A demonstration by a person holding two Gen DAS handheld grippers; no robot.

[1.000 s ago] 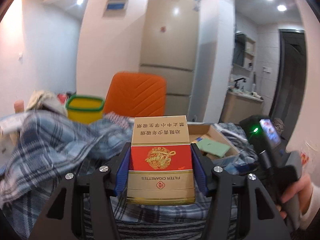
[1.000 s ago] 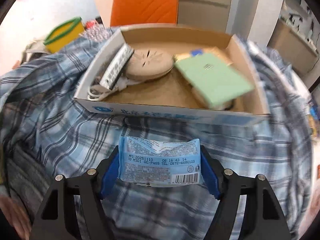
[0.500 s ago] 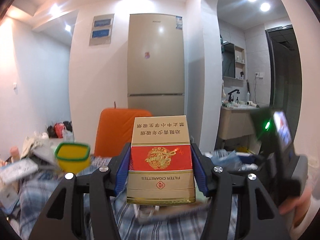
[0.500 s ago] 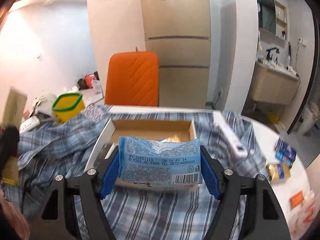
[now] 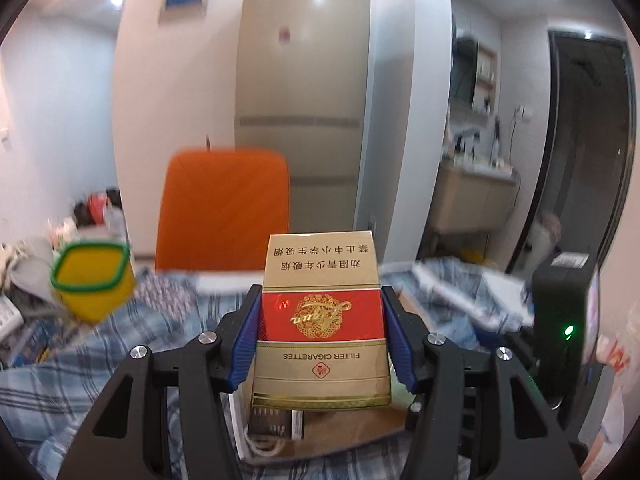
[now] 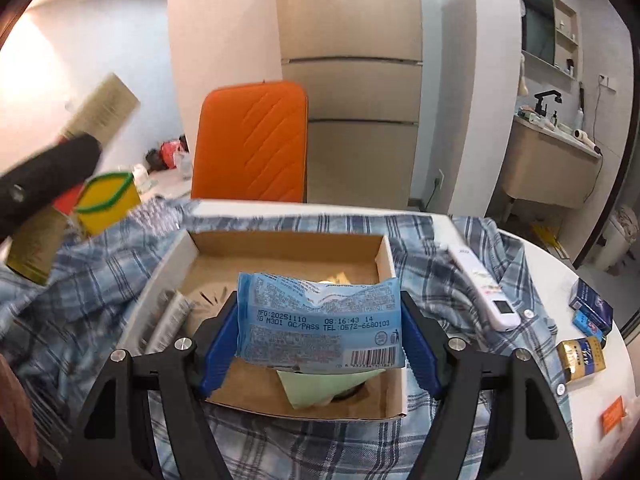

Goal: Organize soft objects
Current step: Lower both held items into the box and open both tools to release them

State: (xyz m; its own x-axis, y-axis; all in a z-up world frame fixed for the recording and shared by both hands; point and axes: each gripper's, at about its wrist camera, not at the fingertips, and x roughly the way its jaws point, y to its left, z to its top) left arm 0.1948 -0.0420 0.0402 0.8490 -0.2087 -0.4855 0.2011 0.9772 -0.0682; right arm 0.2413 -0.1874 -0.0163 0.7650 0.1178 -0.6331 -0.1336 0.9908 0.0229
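My left gripper (image 5: 320, 340) is shut on a gold and red cigarette pack (image 5: 320, 320), held upright above the near edge of a cardboard box (image 5: 320, 436). My right gripper (image 6: 320, 340) is shut on a light blue tissue packet (image 6: 320, 320), held over the open cardboard box (image 6: 288, 248). The box holds a green pad (image 6: 320, 388), a round tan disc (image 6: 212, 296) and a flat strip (image 6: 168, 320). The box lies on a blue plaid cloth (image 6: 80, 300). The left gripper with its pack (image 6: 100, 112) shows at the far left of the right wrist view.
A yellow tub with a green rim (image 6: 108, 200) stands at the left. An orange chair (image 6: 252, 140) is behind the table. A white remote (image 6: 480, 284) lies on the cloth to the right. Small packs (image 6: 584, 336) lie on the white table (image 6: 560, 280) at the right.
Both grippers have kept their holds. The left view has dropped so the box shows under the pack. The right gripper has moved forward over the box.
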